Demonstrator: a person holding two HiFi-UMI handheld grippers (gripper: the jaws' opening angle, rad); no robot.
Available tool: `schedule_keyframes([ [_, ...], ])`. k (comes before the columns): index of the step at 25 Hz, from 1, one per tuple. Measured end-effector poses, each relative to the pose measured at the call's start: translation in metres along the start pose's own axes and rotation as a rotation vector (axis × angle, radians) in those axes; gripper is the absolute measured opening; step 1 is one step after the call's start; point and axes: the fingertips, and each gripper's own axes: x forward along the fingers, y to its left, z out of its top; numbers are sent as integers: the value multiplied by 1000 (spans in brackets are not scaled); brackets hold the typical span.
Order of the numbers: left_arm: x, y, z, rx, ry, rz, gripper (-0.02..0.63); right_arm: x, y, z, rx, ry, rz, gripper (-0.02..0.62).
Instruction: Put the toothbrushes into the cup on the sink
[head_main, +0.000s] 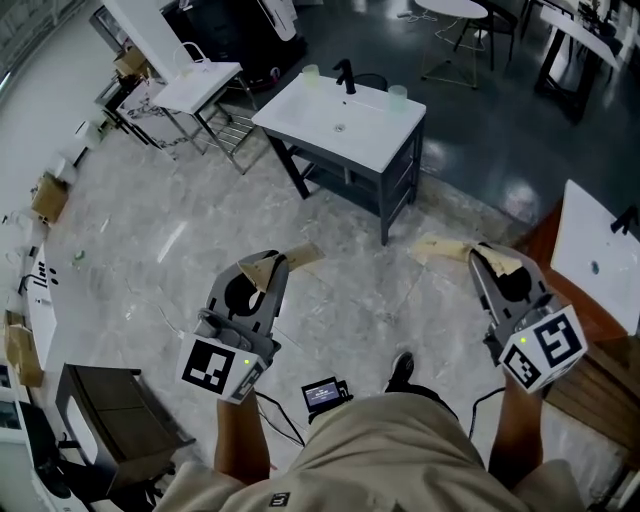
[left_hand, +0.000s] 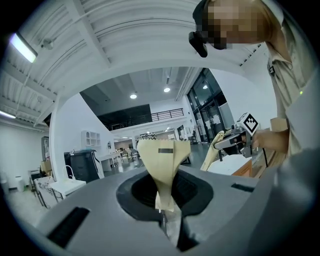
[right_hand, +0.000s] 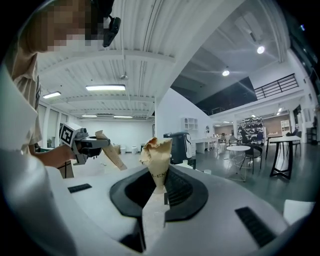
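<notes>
Left tool and right tool were both closed on nothing, well short of the sink. Cups flanked its tap; no toothbrush showed. Locating the brushes first, then opening before reaching, seemed wise.

The sink stands on the floor ahead, well apart from both grippers. A tap sits at its back edge, between a left cup and a right cup. A small table stands left of the sink. A second sink lies on a wooden bench at the far right, beside the right gripper. The left gripper is level with the right one.
</notes>
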Motion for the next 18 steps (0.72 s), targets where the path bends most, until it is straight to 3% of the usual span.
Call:
schedule_keyframes([
  [7,64,-7,9,21,11,-1,41,16,-64,-2,18,-16,12,43],
  [18,112,29,-2,-3,8,-2,41,65,-94,0,8,7,18,43],
])
